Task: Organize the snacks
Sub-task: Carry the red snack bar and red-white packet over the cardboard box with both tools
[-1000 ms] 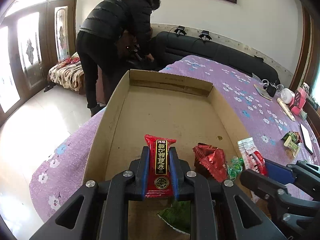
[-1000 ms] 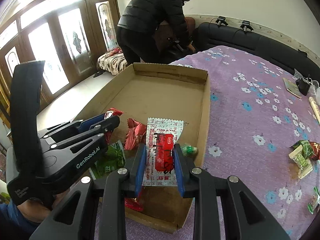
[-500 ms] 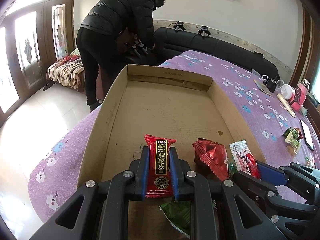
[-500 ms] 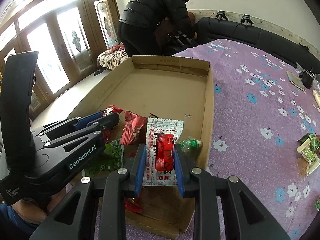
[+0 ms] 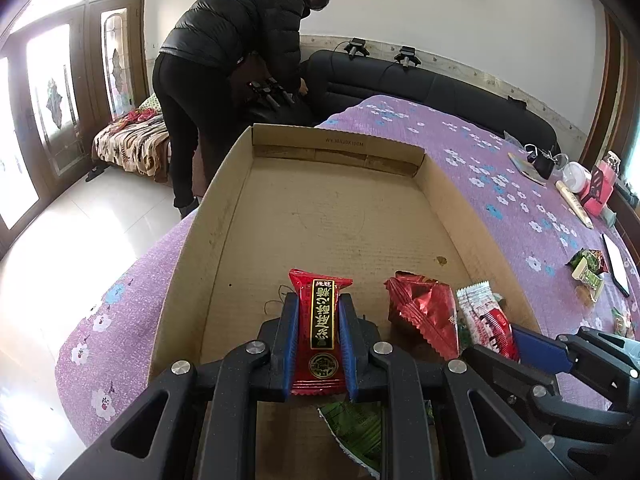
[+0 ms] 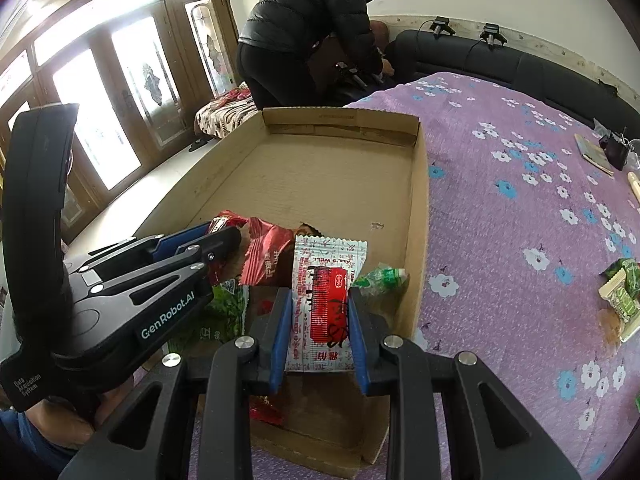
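Observation:
A shallow cardboard tray (image 5: 452,204) (image 6: 418,184) lies on a purple flowered bedspread. My left gripper (image 5: 319,312) is shut on a red snack packet with a black and gold label (image 5: 322,320), held over the tray's near end. My right gripper (image 6: 320,308) is shut on a white packet with a red patch (image 6: 326,292), also over the near end. The same white packet (image 5: 486,320) shows at the right of the left wrist view. A crinkled red packet (image 5: 424,312) (image 6: 266,252) and green wrappers (image 5: 356,428) (image 6: 382,276) lie in the tray.
Several loose green snacks (image 5: 588,268) (image 6: 622,284) lie on the bedspread to the right. A phone (image 5: 616,260) and small items sit further right. A person in a black jacket (image 5: 236,52) bends over a dark sofa (image 5: 420,84) beyond the tray.
Both grippers keep their packets and stay nearly still. The person in the background has shifted a little.

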